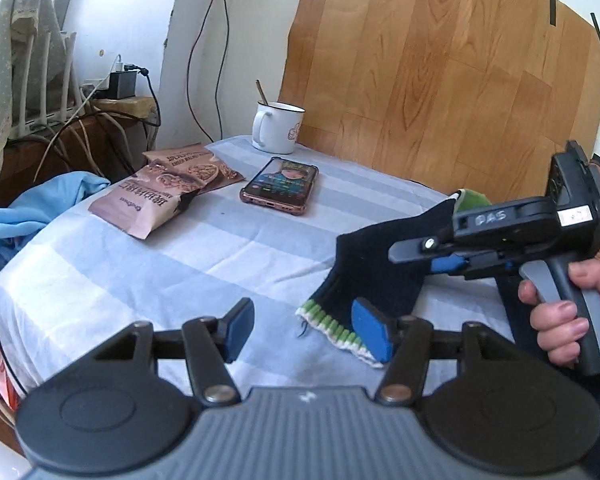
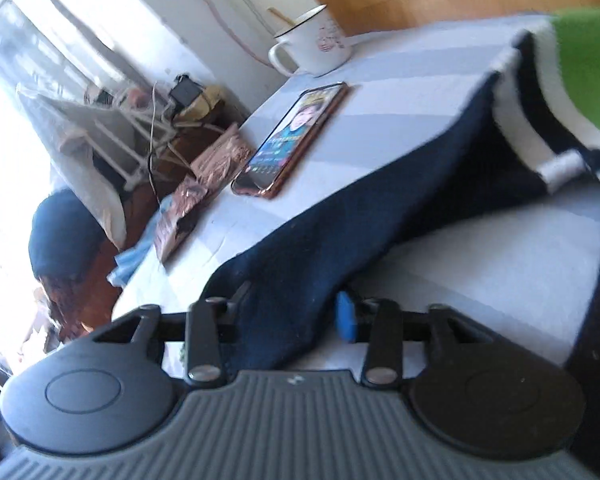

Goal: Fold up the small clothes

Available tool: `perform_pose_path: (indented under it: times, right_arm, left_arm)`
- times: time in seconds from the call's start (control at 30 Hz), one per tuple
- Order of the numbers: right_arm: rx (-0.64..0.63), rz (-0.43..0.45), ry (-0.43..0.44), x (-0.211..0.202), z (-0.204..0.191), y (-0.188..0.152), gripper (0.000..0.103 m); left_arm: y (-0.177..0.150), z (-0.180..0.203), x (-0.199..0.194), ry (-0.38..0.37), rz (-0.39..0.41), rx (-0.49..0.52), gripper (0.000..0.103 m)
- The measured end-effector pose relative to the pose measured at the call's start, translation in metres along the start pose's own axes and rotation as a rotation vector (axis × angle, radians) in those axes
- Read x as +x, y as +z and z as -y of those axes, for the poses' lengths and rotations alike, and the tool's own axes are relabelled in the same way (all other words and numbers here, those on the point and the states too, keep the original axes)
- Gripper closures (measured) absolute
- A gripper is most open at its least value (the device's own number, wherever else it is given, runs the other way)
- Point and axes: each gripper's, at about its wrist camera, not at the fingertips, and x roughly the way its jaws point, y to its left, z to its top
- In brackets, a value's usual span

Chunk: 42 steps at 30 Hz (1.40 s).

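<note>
On the striped blue-and-white cloth (image 1: 148, 272) covering the table, a navy sock (image 1: 374, 264) was seen, its green-and-white ribbed cuff (image 1: 332, 330) lying on the cloth nearest the left wrist camera. The middle of the sock was raised off the surface, and its green toe (image 1: 474, 199) was only partly visible behind the right gripper (image 1: 428, 258). That gripper was clamped on the sock's dark fabric, and part of the person's hand (image 1: 568, 308) was seen wrapped round its grip, the rest cut off at the frame edge. In the right wrist view the sock (image 2: 340, 216) was pinched between the fingers of the right gripper (image 2: 292, 316); one blue pad (image 2: 346, 316) could be made out, while the other finger was largely hidden by the cloth. The far part of the sock there was blurred, the green toe (image 2: 588, 68) and white stripes being smeared.

The left gripper (image 1: 304, 330) was held spread wide with nothing between its fingers; its right blue pad (image 1: 370, 330) overlapped the cuff, though contact could not be confirmed. Farther back, a phone (image 1: 280, 190) with a lit screen lay flat, brown snack packets (image 1: 168, 192) were beside it, and a white enamel mug (image 1: 276, 126) with a utensil handle protruding stood near the wood-patterned board (image 1: 440, 64). The mug's contents were hidden. A light blue garment (image 1: 40, 208) was bunched at the table's left edge, partly cut off.
</note>
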Motion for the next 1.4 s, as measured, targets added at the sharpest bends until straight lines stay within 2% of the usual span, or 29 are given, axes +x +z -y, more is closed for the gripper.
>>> perform_pose_path:
  times: [0.03, 0.1, 0.27, 0.37, 0.5, 0.67, 0.7, 0.73, 0.77, 0.8, 0.83, 0.9, 1.07, 1.13, 1.2, 1.23, 1.27, 1.3, 1.33, 1.37, 1.4]
  right_arm:
    - [0.011, -0.030, -0.004, 0.000, 0.001, 0.002, 0.097]
    - [0.003, -0.031, -0.016, -0.013, 0.001, 0.005, 0.097]
    - [-0.131, 0.050, -0.094, -0.088, 0.006, 0.023, 0.097]
    - [-0.228, 0.085, -0.223, -0.146, 0.017, 0.036, 0.097]
    - [-0.349, 0.061, -0.457, -0.203, 0.047, 0.051, 0.097]
    - [-0.494, 0.025, -0.722, -0.224, 0.097, 0.067, 0.097]
    - [-0.506, 0.033, -0.750, -0.224, 0.111, 0.069, 0.093]
    - [-0.481, 0.042, -0.740, -0.227, 0.127, 0.071, 0.091]
    - [-0.440, 0.059, -0.720, -0.229, 0.140, 0.073, 0.084]
    - [-0.386, 0.088, -0.701, -0.233, 0.154, 0.073, 0.068]
    - [-0.337, 0.120, -0.687, -0.239, 0.166, 0.072, 0.057]
    - [-0.240, 0.183, -0.641, -0.253, 0.189, 0.062, 0.057]
    - [-0.033, 0.231, -0.558, -0.266, 0.220, 0.030, 0.055]
    - [-0.005, 0.228, -0.524, -0.263, 0.225, 0.019, 0.052]
    - [-0.011, 0.213, -0.515, -0.251, 0.224, 0.013, 0.052]
    - [-0.025, 0.194, -0.524, -0.243, 0.226, 0.012, 0.052]
    - [-0.045, 0.168, -0.542, -0.233, 0.227, 0.011, 0.052]
    - [-0.067, 0.179, -0.541, -0.227, 0.225, 0.010, 0.058]
    - [-0.088, 0.174, -0.524, -0.225, 0.221, 0.012, 0.081]
    - [-0.106, 0.162, -0.514, -0.224, 0.217, 0.014, 0.086]
    - [-0.131, 0.162, -0.551, -0.225, 0.210, 0.016, 0.094]
  left_arm:
    - [0.000, 0.002, 0.001, -0.002, -0.002, 0.003, 0.048]
    - [0.001, 0.005, 0.003, -0.009, 0.000, 0.013, 0.048]
    - [0.010, 0.017, 0.013, -0.037, -0.002, 0.018, 0.046]
    - [0.021, 0.030, 0.028, -0.063, -0.019, 0.033, 0.046]
    - [0.049, 0.070, 0.052, -0.111, -0.009, 0.106, 0.045]
    - [0.097, 0.137, 0.108, -0.207, -0.011, 0.191, 0.043]
    - [0.105, 0.151, 0.125, -0.233, -0.026, 0.201, 0.042]
    - [0.112, 0.165, 0.141, -0.252, -0.041, 0.217, 0.040]
    - [0.118, 0.183, 0.162, -0.259, -0.059, 0.242, 0.038]
    - [0.121, 0.196, 0.179, -0.253, -0.075, 0.262, 0.038]
    - [0.122, 0.208, 0.194, -0.244, -0.093, 0.282, 0.038]
    - [0.124, 0.229, 0.227, -0.234, -0.139, 0.305, 0.038]
    - [0.115, 0.248, 0.277, -0.238, -0.199, 0.296, 0.039]
    - [0.112, 0.250, 0.285, -0.252, -0.208, 0.269, 0.042]
    - [0.109, 0.251, 0.296, -0.255, -0.227, 0.238, 0.051]
    - [0.107, 0.253, 0.303, -0.257, -0.237, 0.226, 0.058]
    - [0.104, 0.252, 0.301, -0.255, -0.208, 0.225, 0.069]
    - [0.101, 0.254, 0.299, -0.264, -0.193, 0.236, 0.074]
    - [0.099, 0.255, 0.298, -0.269, -0.178, 0.240, 0.083]
    - [0.098, 0.256, 0.297, -0.258, -0.162, 0.250, 0.085]
    - [0.096, 0.255, 0.295, -0.254, -0.149, 0.253, 0.086]
